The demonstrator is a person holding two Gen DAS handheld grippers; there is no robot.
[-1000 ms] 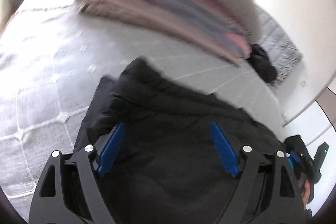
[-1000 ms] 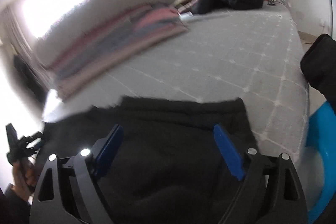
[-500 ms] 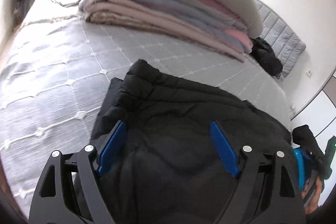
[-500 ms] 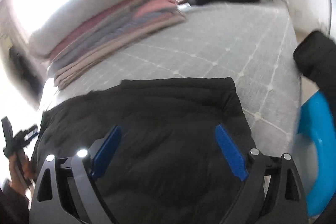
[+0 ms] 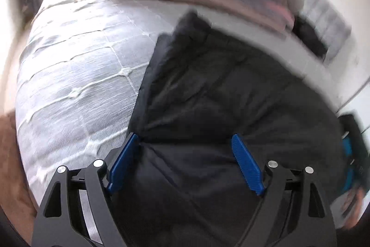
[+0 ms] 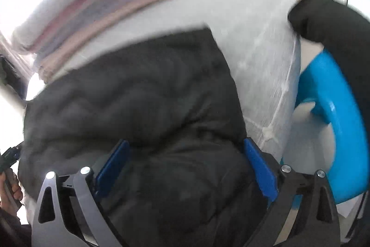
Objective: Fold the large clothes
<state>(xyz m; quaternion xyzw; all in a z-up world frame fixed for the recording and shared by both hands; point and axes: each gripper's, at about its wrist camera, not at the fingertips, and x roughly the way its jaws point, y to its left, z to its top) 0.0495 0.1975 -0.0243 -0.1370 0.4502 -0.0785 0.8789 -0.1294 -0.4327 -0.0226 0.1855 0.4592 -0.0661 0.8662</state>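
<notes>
black coat (image 5: 231, 108) | beneath both tongs, seemingly unclamped | on bed (image 5: 69, 85)

Legible text: none | Labels, brands, numbers, signs: none readable in either wrist view | Note: both views blurred by motion; any small print, if present, cannot be resolved
</notes>
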